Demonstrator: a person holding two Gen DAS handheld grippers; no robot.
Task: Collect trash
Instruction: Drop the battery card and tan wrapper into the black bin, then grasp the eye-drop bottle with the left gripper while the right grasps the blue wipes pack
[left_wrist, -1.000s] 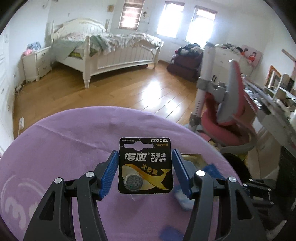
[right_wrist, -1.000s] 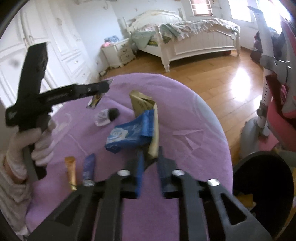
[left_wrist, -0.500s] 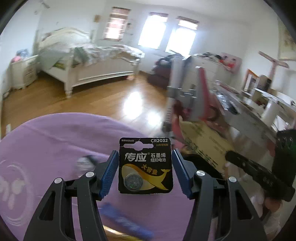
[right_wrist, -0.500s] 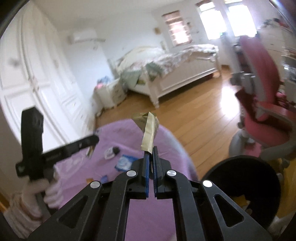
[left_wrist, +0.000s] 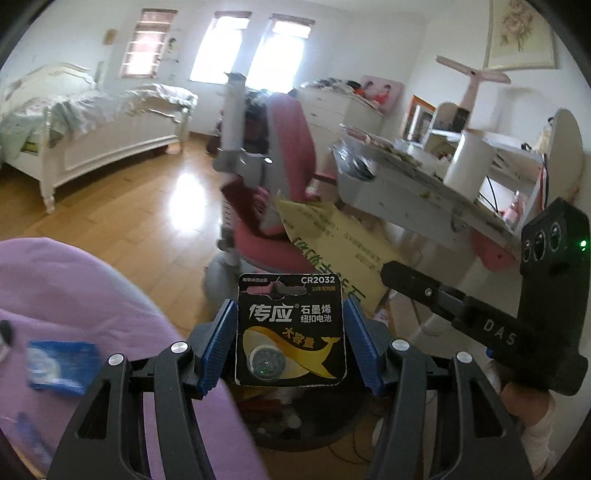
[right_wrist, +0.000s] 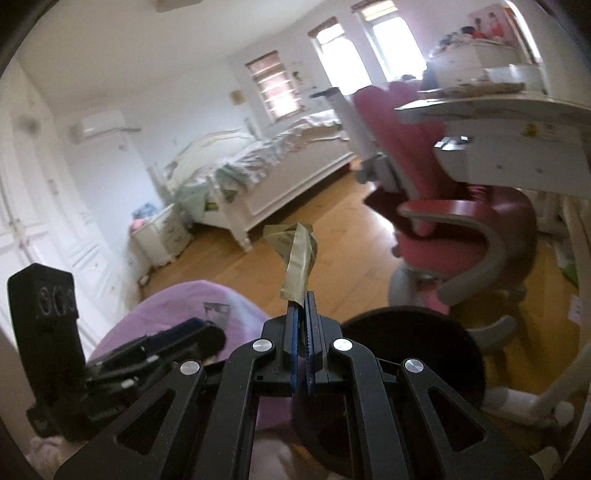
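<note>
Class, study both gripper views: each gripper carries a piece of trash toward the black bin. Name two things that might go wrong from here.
1. The left gripper holds the battery card only by its side edges; the thin card may buckle or slip and fall outside the black bin.
2. The right gripper pinches just the bottom tip of the gold wrapper; it could flop, or catch on the pads when released.

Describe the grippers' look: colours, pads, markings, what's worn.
Both grippers, left and right, are matte black with triangular cut-outs, silver pivot screws and ribbed blue pads on the jaws. The right one's body reads "DAS", with a green LED. The hand wears a white glove.
</note>
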